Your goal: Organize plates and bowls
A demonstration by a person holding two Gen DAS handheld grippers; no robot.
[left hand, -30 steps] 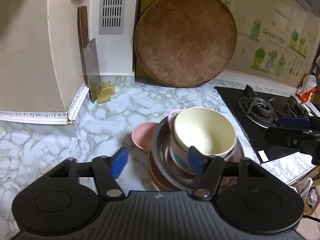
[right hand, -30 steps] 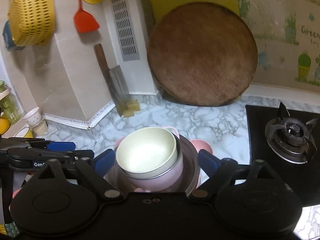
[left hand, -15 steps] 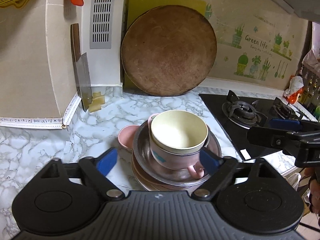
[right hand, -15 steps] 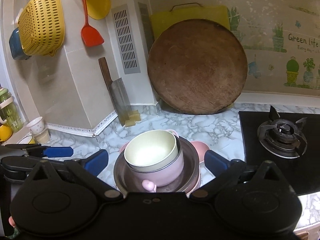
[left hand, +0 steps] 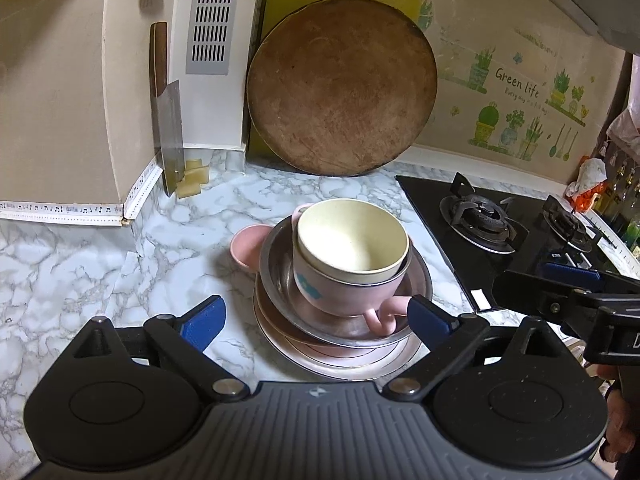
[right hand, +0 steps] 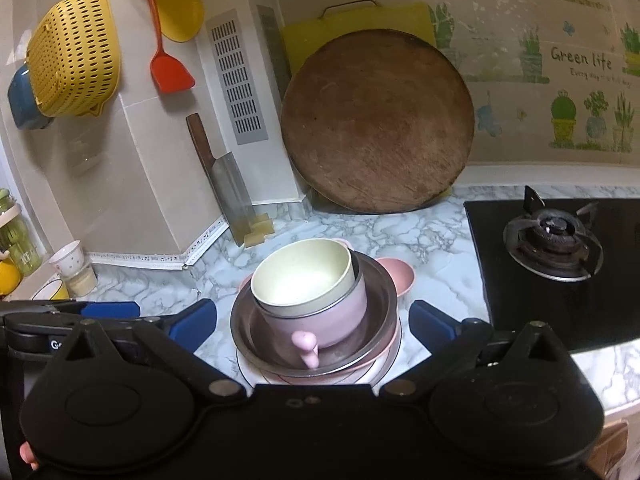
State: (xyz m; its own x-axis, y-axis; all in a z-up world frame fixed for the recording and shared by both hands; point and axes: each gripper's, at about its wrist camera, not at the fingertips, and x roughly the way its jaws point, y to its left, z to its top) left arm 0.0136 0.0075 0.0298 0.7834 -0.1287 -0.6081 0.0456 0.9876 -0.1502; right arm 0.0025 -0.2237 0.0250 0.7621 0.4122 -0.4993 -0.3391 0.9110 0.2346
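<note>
Both grippers point down at a slant toward the dish stack on the marble counter [left hand: 100, 264]. The left gripper [left hand: 316, 320] is opening, pads clear of the stack. The right gripper [right hand: 314, 320] stands wide, holding nothing. The cream bowl [left hand: 352, 240] sits in the pink cup [left hand: 344, 292], inside the steel bowl [left hand: 276, 256], on pink plates [left hand: 320, 356]. Only the right wrist view shows the yellow colander [right hand: 76, 52].
</note>
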